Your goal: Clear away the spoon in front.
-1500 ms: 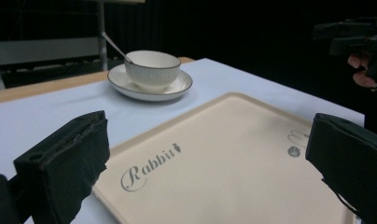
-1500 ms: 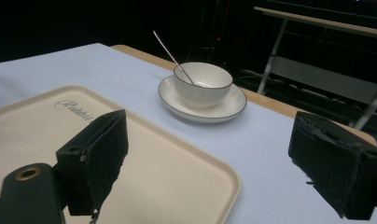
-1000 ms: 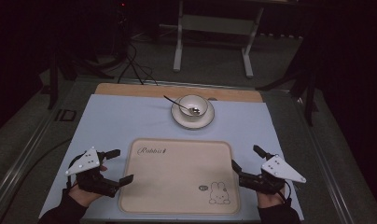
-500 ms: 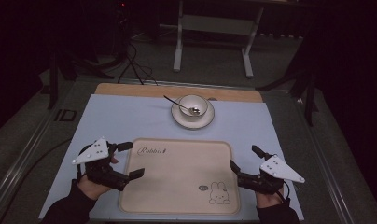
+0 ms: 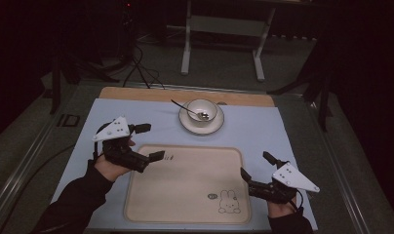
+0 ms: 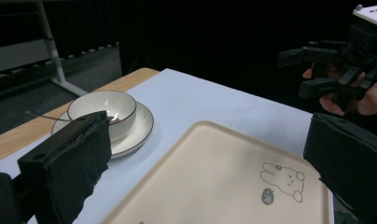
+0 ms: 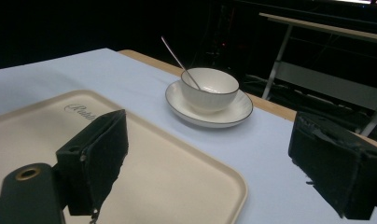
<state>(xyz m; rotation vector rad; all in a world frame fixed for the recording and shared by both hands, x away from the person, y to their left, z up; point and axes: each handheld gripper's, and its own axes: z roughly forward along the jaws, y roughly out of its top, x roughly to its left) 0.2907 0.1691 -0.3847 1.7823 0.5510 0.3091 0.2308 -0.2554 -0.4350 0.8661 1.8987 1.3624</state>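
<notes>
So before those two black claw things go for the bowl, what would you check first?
1. Left gripper open and holding nothing: ok, jaws spread wide.
2. Right gripper open and holding nothing: ok.
3. Bowl upright on its saucer: ok.
4. Spoon settled: ok for now, it leans in the bowl with the handle over the rim, so it might slip if tilted.
5. Tray bare enough to take the dishes: ok, nothing lies on it.
6. Path from the left gripper to the saucer: ok, just tablecloth between them.
</notes>
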